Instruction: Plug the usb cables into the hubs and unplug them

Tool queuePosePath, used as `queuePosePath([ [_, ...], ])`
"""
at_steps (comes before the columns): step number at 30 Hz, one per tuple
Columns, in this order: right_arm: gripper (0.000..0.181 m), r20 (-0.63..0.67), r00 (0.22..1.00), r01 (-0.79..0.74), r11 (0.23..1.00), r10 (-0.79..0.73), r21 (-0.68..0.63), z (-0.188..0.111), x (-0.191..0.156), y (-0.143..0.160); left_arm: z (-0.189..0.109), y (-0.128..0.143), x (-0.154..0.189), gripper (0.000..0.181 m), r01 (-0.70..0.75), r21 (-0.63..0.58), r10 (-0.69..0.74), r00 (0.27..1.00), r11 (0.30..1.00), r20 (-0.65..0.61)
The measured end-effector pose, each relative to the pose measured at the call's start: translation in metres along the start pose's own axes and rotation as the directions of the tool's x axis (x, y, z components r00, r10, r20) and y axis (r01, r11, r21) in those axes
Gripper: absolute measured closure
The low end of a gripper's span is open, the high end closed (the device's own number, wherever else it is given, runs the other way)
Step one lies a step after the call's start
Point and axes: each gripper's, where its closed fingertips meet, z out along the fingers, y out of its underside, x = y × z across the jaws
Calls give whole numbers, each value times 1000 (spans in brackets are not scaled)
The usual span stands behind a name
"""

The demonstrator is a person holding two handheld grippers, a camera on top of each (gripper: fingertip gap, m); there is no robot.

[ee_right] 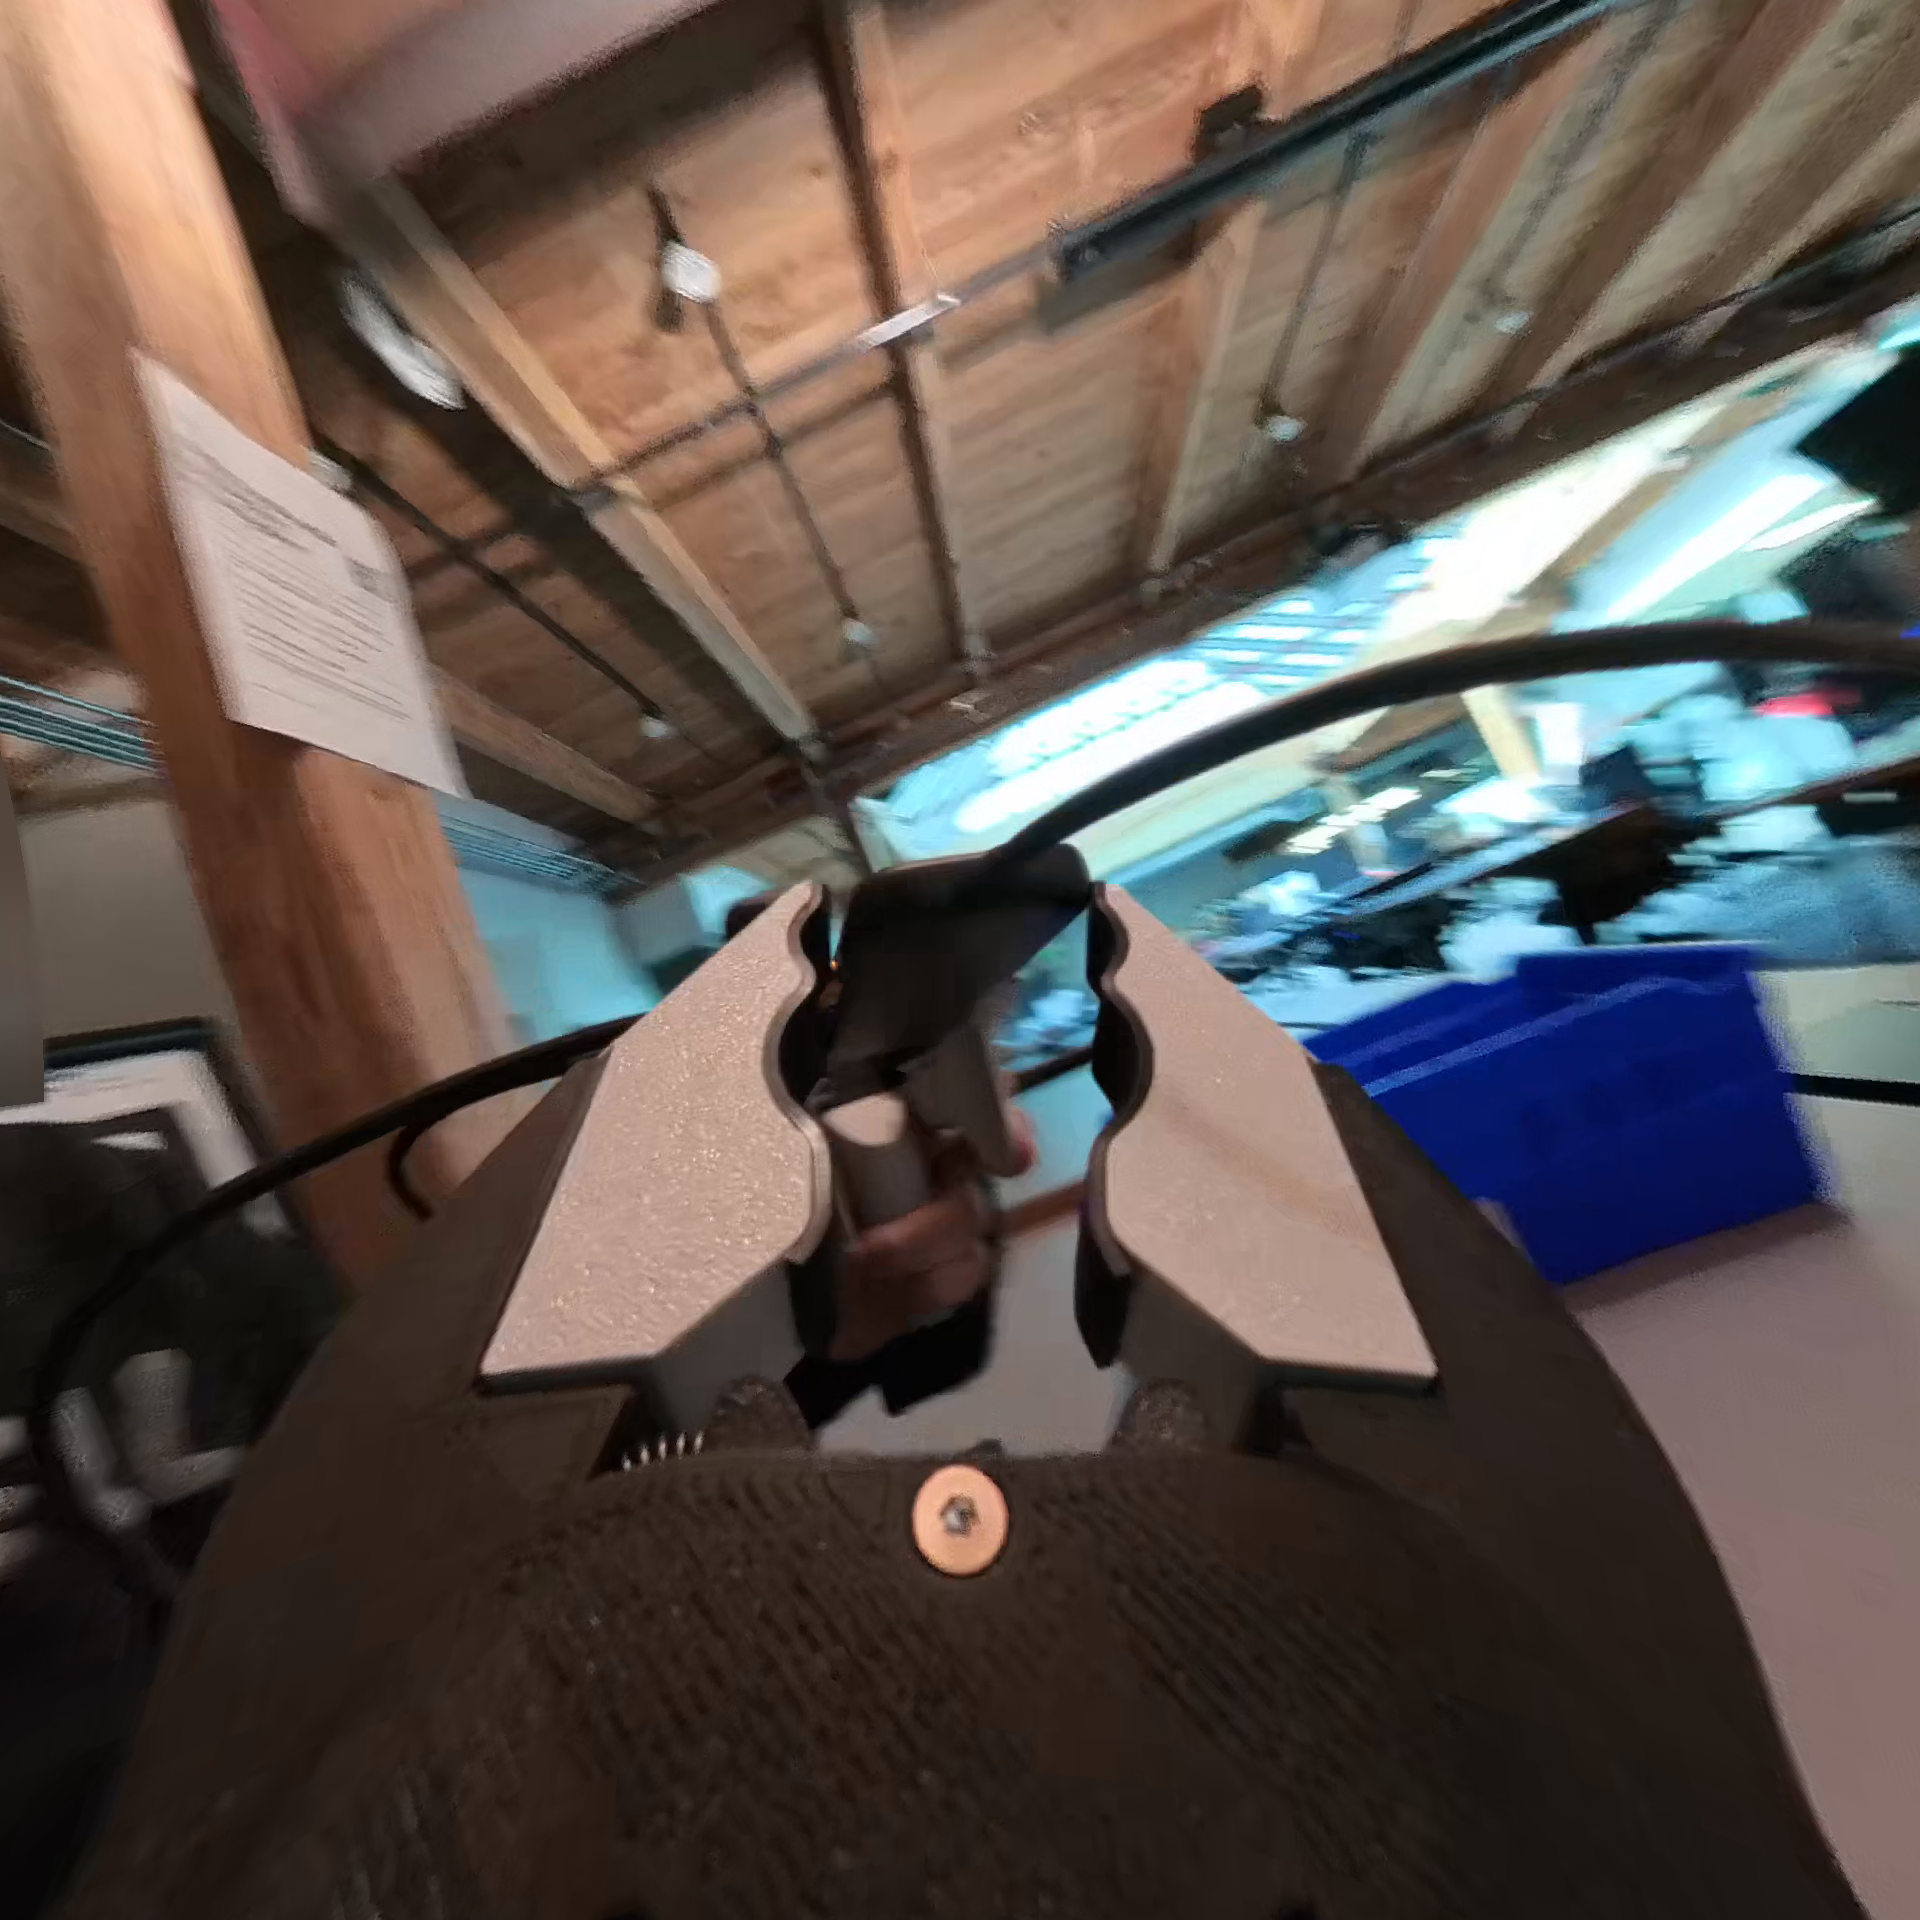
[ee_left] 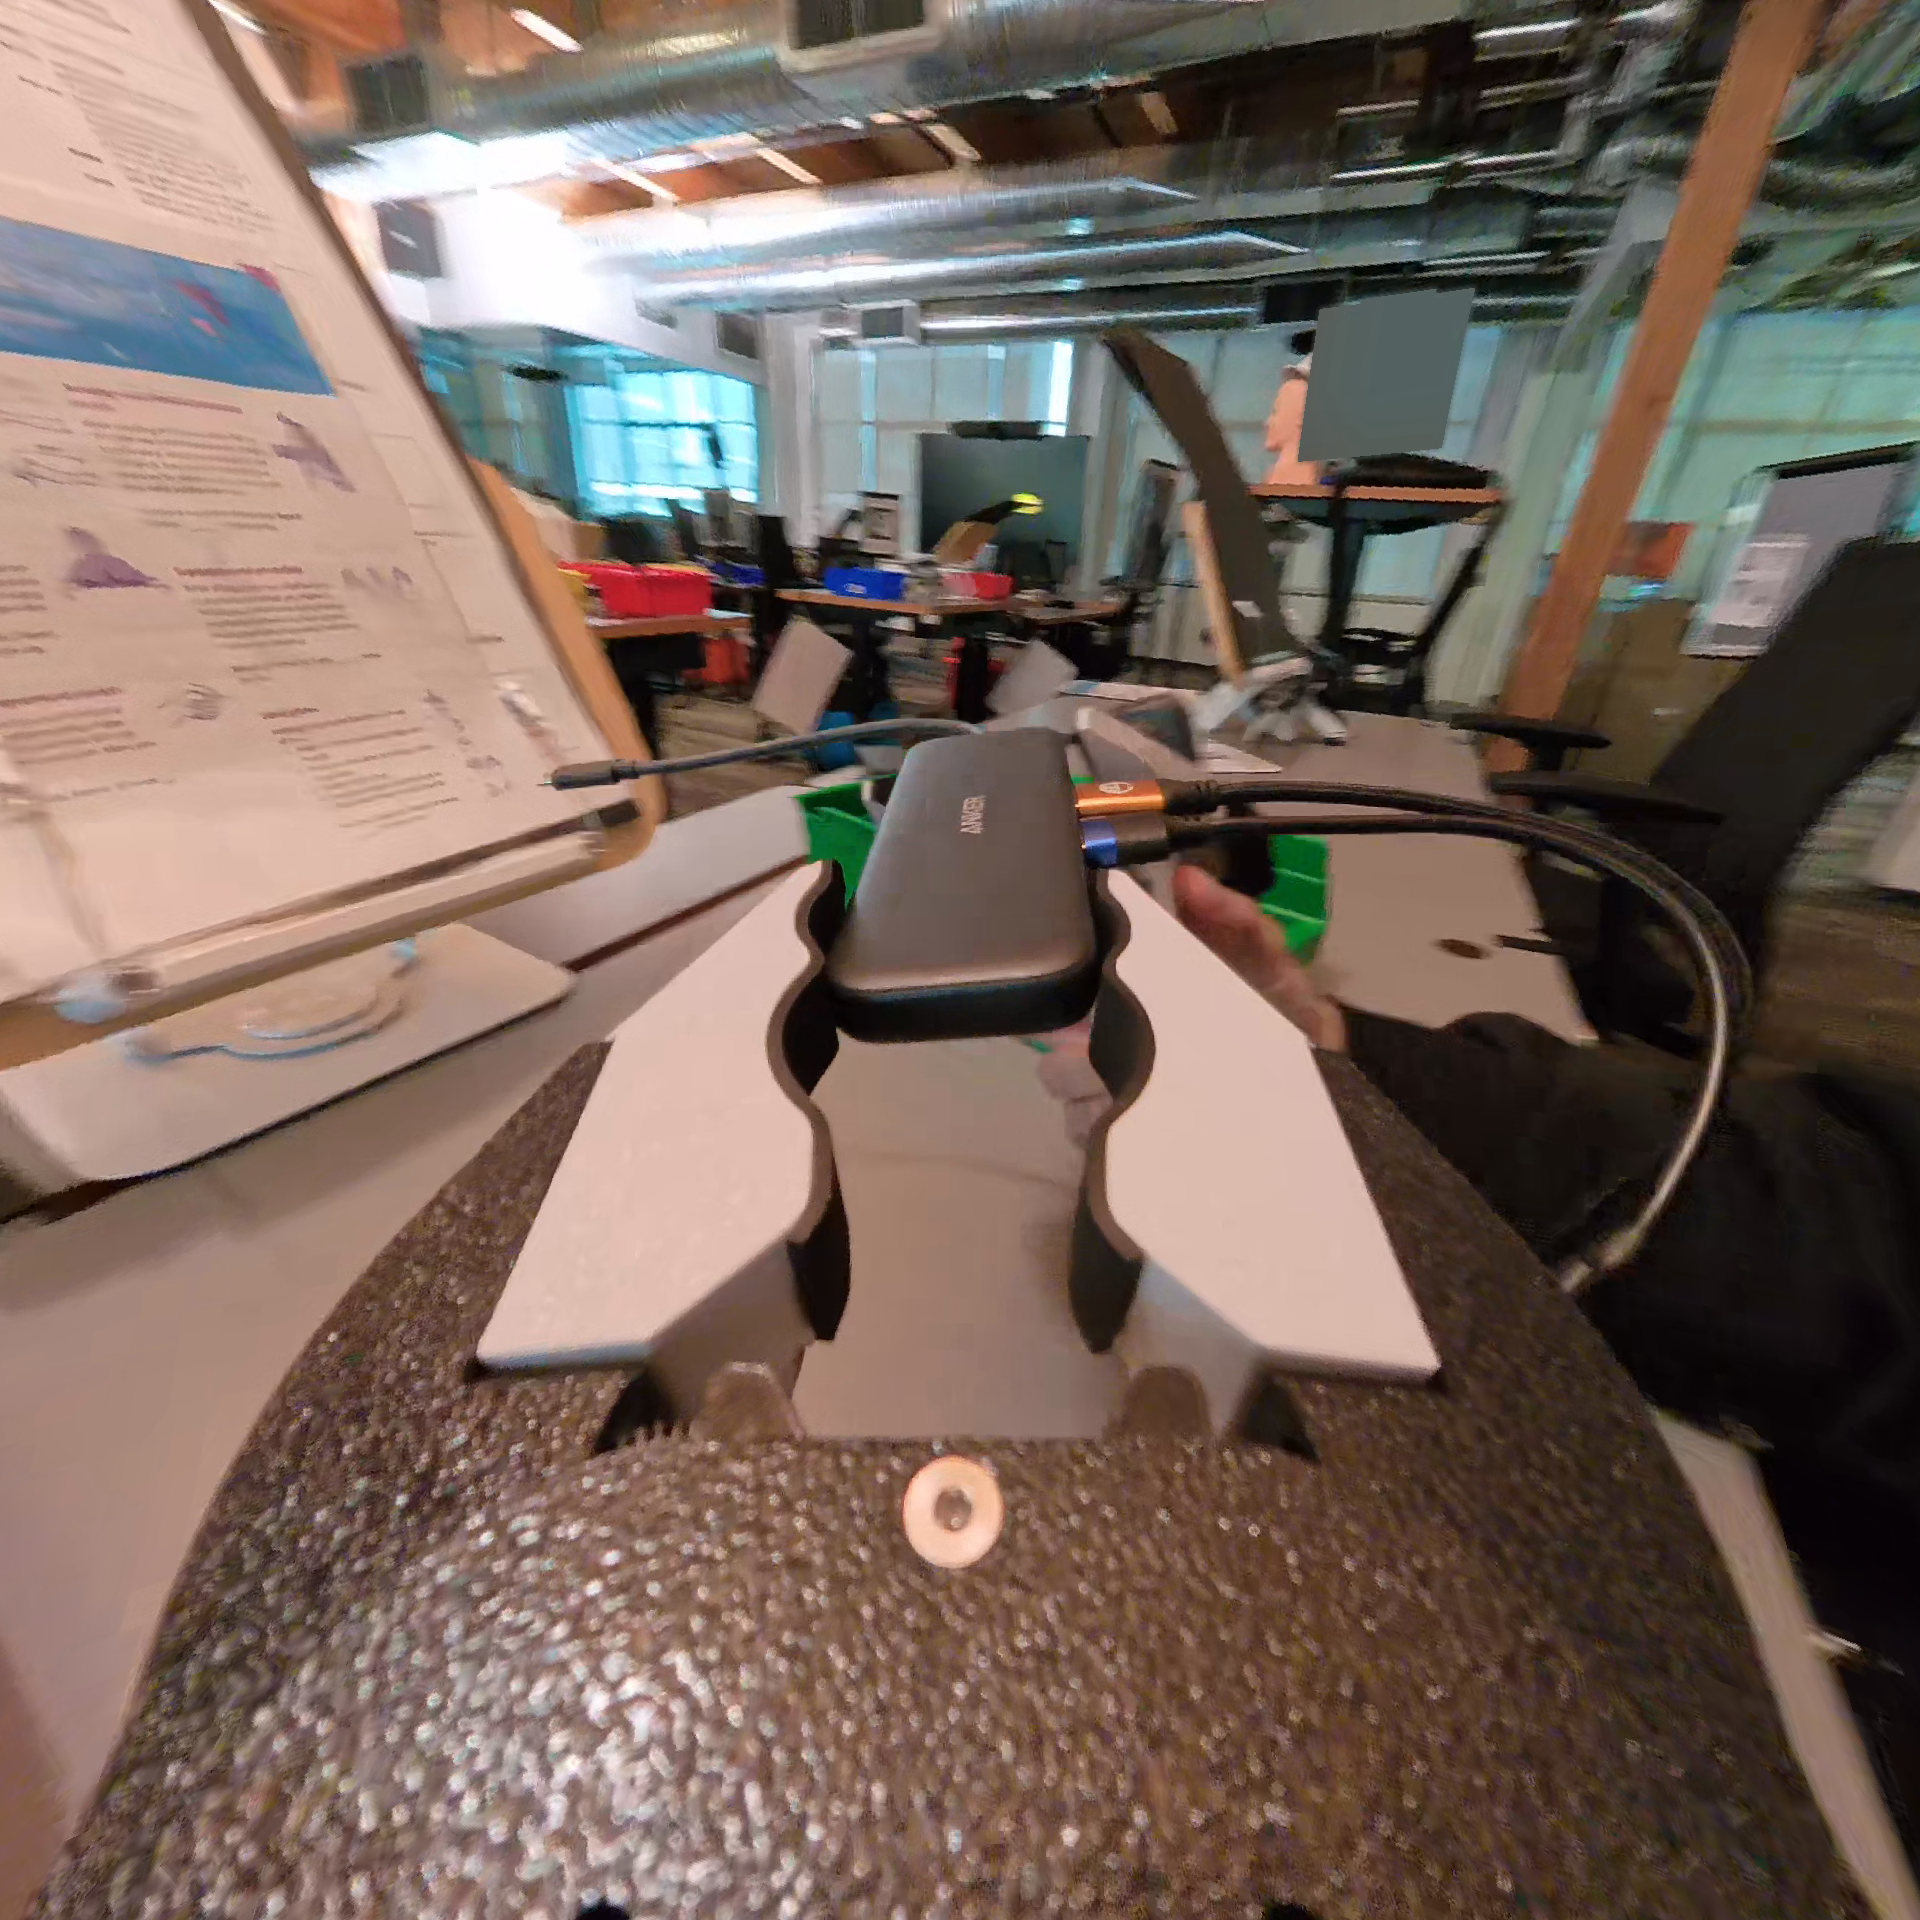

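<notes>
In the left wrist view my left gripper [ee_left: 961, 971] is shut on the near end of a dark grey USB hub [ee_left: 966, 883] and holds it above the table. An orange plug [ee_left: 1117, 797] and a blue plug [ee_left: 1107, 842] sit in the hub's right side. Their black cables [ee_left: 1662, 935] arc right and down. The hub's own short lead [ee_left: 727, 764] sticks out to the left. In the right wrist view my right gripper [ee_right: 961, 935] is closed on a blurred black plug body [ee_right: 935, 977], and its cable [ee_right: 1351, 691] runs off right. What lies behind it is hidden.
A tilted document stand [ee_left: 260, 520] stands close on the left of the grey table [ee_left: 156, 1299]. A green bin [ee_left: 1299, 894] sits behind the hub, and a hand [ee_left: 1247, 956] with a dark sleeve is at its right. A blue bin [ee_right: 1610, 1101] and a wooden post [ee_right: 208, 727] flank the right gripper.
</notes>
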Motion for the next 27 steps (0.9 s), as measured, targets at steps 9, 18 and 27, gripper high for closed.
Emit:
queuePosePath([
  [9,108,-234,827,420,839,-511,-347,-8,9,-6,-26,8,-51,136,-114,55,97,963,992,253],
  [18,130,-268,742,451,754,-614,-478,0,20,18,-21,26,-54,136,-288,-46,286,896,957,341],
  [27,137,-223,725,477,708,-652,-520,4,5,20,-16,35,-54,136,-414,-179,450,801,893,394],
])
